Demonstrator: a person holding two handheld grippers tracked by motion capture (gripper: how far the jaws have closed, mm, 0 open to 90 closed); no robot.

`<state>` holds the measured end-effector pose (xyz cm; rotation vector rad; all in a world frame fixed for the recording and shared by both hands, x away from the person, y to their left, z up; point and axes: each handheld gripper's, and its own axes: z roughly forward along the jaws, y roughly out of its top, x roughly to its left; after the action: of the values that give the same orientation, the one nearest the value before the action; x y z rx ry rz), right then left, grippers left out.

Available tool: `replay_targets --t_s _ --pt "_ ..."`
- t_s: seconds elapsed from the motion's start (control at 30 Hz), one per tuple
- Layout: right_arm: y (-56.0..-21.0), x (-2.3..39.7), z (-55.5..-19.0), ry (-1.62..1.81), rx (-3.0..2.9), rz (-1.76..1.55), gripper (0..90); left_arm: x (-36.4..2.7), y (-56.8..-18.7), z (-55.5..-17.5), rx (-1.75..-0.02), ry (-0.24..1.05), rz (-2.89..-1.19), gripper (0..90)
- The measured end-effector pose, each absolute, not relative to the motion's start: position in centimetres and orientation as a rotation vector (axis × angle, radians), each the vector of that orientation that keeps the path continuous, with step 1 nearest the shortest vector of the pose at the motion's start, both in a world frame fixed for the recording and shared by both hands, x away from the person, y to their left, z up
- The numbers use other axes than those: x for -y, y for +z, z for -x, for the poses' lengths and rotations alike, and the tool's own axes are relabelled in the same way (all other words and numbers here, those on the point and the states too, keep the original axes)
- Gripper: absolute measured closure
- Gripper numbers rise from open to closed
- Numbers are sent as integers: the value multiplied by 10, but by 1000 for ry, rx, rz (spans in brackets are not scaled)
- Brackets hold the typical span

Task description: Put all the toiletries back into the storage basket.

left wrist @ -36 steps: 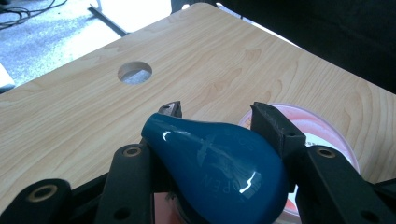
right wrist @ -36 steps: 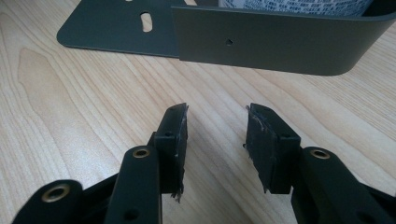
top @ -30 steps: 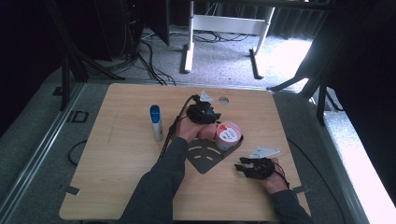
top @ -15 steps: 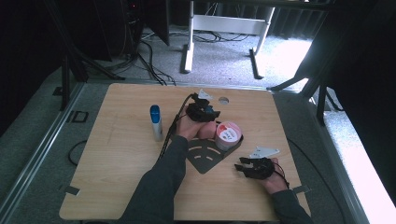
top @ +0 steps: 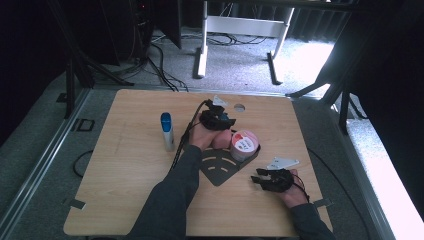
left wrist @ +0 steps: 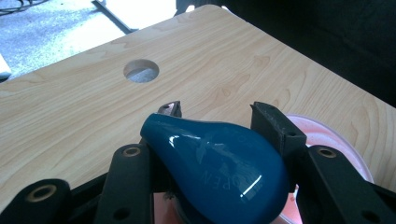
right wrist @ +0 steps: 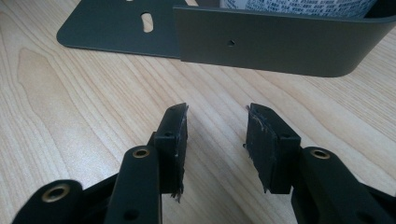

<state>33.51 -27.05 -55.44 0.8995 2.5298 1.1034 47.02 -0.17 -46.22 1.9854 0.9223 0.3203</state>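
My left tool (left wrist: 212, 140) grips the blue cap (left wrist: 219, 170) just above the pink tub (top: 244, 144) in its bracket (top: 225, 167); seating it remains. My right tool (right wrist: 217, 140) rests open on the desk (right wrist: 70, 116), empty.

Left forearm in a grey sleeve reaches forward up the table's middle; the left hand (top: 202, 134) carries the left gripper (top: 223, 121), jaws seemingly clamped on something blue between them. Right hand (top: 291, 192) lies low near the table's near right edge; the right gripper (top: 258, 178) points left, jaws parted, nothing between.
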Motion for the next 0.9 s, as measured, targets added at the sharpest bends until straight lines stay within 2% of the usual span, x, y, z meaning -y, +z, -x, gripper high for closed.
replay_targets --t_s 0.53,0.77,0.9 --pt "-554 270 -335 1106 -2531 -898 579 3 -463 -469 -941 319 -1975 539" --pt "-554 270 -335 1103 -2530 -896 579 6 -462 -467 -931 337 -1994 465" --pt "-554 270 -335 1103 -2530 -896 579 7 -462 -466 -924 307 -1987 364"
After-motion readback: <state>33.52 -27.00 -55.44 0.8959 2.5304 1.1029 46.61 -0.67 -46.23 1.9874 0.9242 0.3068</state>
